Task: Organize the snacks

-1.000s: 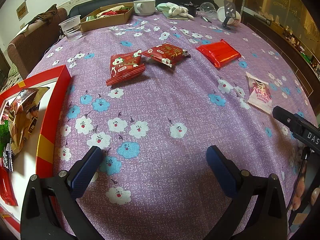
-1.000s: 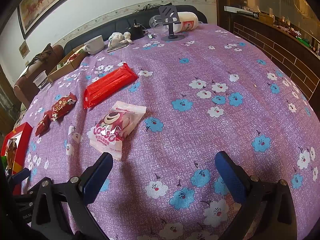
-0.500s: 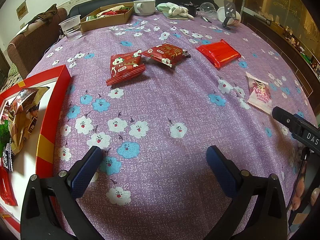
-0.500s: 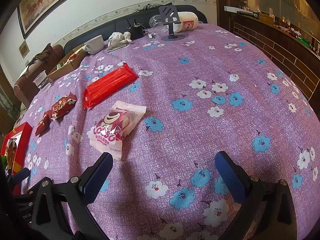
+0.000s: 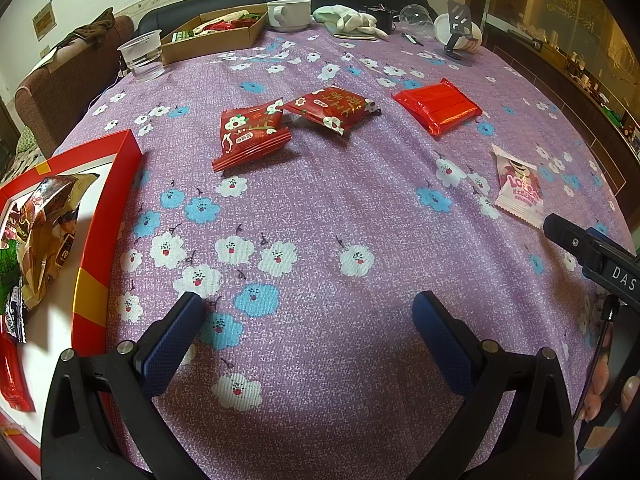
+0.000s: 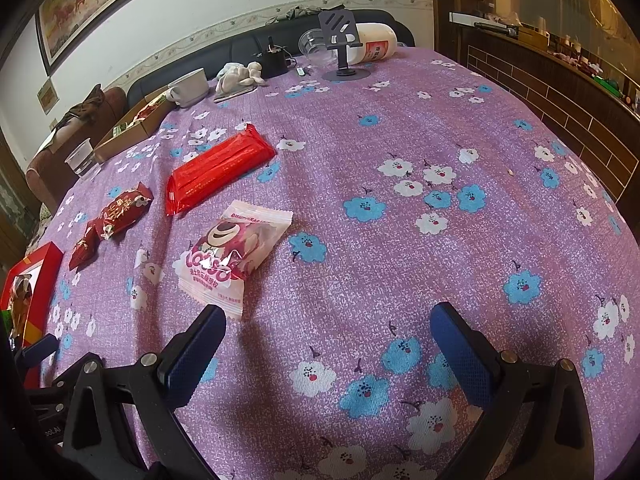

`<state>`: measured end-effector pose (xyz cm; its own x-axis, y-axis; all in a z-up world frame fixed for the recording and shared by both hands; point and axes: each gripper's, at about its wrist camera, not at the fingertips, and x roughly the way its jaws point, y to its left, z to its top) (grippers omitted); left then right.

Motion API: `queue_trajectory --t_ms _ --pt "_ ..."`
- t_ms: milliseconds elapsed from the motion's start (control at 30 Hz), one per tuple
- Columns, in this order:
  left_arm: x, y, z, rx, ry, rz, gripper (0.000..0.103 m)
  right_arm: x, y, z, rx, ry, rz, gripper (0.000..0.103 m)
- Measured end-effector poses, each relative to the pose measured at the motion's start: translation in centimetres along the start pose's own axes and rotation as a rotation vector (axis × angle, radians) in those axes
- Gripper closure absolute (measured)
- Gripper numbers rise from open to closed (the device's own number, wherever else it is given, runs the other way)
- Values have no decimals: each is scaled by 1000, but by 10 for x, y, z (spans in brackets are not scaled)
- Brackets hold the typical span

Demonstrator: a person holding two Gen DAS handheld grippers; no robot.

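Note:
Several snacks lie on the purple flowered tablecloth. Two dark red printed packets [image 5: 252, 136] [image 5: 332, 110] sit mid-table, a plain red pack [image 5: 438, 108] to their right, and a pink bear-print packet [image 5: 518, 186] [image 6: 234, 256] nearer the right edge. A red-rimmed box [image 5: 94, 248] at the left holds several wrapped snacks. My left gripper [image 5: 308, 322] hovers open over bare cloth, well short of the red packets. My right gripper [image 6: 328, 338] is open too, its left finger [image 6: 192, 350] just below the pink packet's lower corner.
At the table's far side stand a clear plastic cup [image 5: 142, 56], a cardboard tray [image 5: 216, 36] of items, a white mug [image 5: 289, 14], a cloth bundle [image 5: 352, 20] and a phone stand [image 6: 342, 46]. A brick-faced counter [image 6: 560, 92] runs along the right.

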<state>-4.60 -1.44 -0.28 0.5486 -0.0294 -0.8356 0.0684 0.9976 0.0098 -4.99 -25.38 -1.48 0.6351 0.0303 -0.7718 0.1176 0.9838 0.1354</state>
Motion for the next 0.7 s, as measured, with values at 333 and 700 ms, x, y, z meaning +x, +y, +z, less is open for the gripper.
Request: queue_trajectory --t_ms 333,700 --pt "-7 10 5 -31 -8 -82 0 1 1 0 -6 3 -8 0" --pt "-9 28 25 -11 -61 14 0 2 1 0 -14 6 -17 0"
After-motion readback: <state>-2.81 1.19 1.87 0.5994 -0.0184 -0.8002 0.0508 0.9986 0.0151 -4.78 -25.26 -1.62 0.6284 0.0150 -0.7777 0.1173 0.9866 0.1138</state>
